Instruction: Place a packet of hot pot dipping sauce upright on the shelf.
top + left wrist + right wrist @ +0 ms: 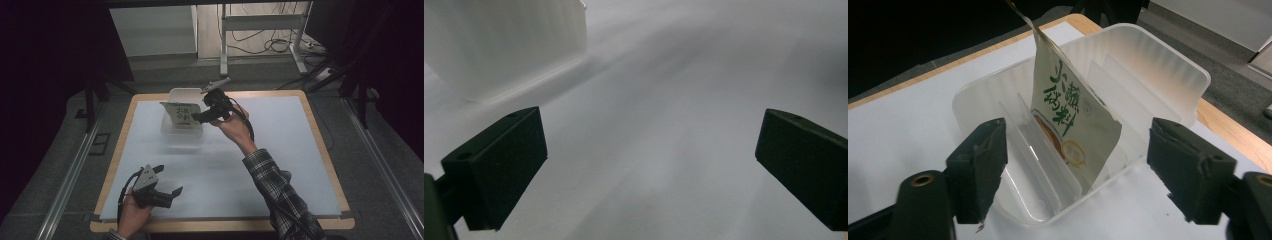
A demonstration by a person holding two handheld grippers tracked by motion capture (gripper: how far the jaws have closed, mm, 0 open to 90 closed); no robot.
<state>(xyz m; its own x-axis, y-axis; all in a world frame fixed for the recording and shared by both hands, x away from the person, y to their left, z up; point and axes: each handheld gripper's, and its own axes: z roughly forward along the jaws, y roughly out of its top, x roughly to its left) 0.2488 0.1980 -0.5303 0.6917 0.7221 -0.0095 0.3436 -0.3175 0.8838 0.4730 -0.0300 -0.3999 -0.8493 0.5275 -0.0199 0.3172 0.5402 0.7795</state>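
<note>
A translucent plastic container [183,92] [1168,60] with inner dividers stands at the back middle of the white mat. A pale sachet [182,112] [1068,115] with green lettering leans upright in one of its slots, its top corner poking above the rim. My right gripper [196,118] [1075,170] hovers just at the container's right side, pointing at the sachet, open, with its pads clear of the sachet. My left gripper [168,180] [649,165] rests low near the mat's front left, open, with nothing between its fingers. A wall of the container [509,45] shows in the left gripper view.
The white mat [280,150] covers a wooden table whose edge [220,225] frames it. Metal rails [70,175] run along the floor on both sides. A desk frame [260,30] with cables stands beyond the far edge.
</note>
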